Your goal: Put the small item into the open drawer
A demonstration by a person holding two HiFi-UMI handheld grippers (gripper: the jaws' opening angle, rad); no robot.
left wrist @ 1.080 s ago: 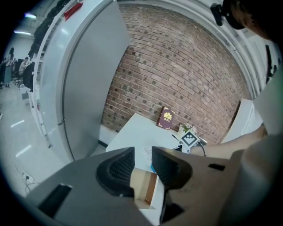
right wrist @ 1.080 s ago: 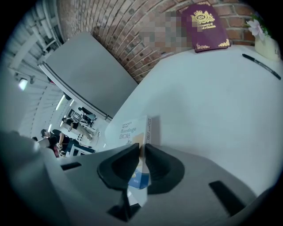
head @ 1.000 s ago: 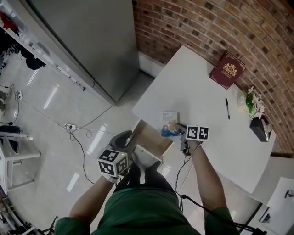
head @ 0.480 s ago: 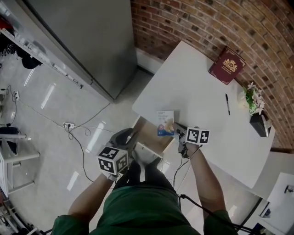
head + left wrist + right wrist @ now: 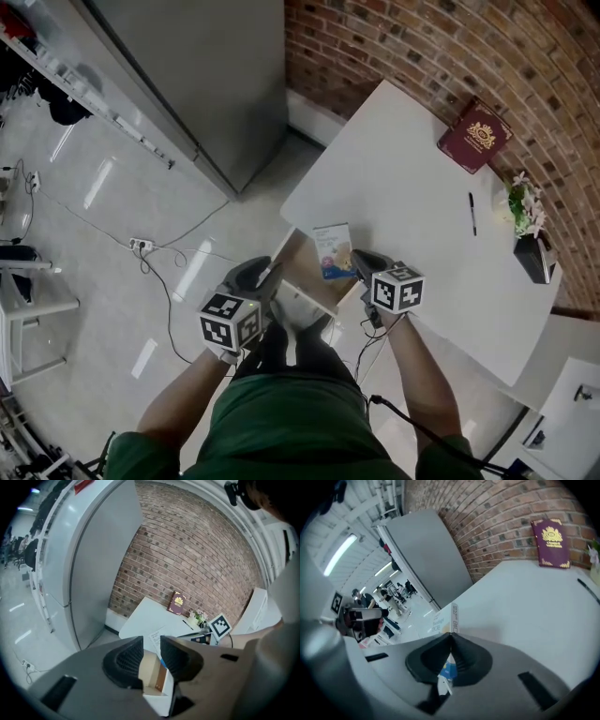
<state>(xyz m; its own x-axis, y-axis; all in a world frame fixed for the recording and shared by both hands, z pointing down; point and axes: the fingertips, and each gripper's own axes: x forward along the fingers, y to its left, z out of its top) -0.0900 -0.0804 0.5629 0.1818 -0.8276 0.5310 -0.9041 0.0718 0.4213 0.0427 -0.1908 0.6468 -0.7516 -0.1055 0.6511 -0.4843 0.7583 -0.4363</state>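
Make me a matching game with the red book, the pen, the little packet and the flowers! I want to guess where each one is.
Things:
1. red book
2. pen
3. little packet
4. flowers

Places:
a. pinched in the shut right tongs
b. next to the brick wall
c. standing in a dark pot
d. lying flat on the white table, near the flowers

Right pairs: 1-b, 2-d, 3-a, 4-c.
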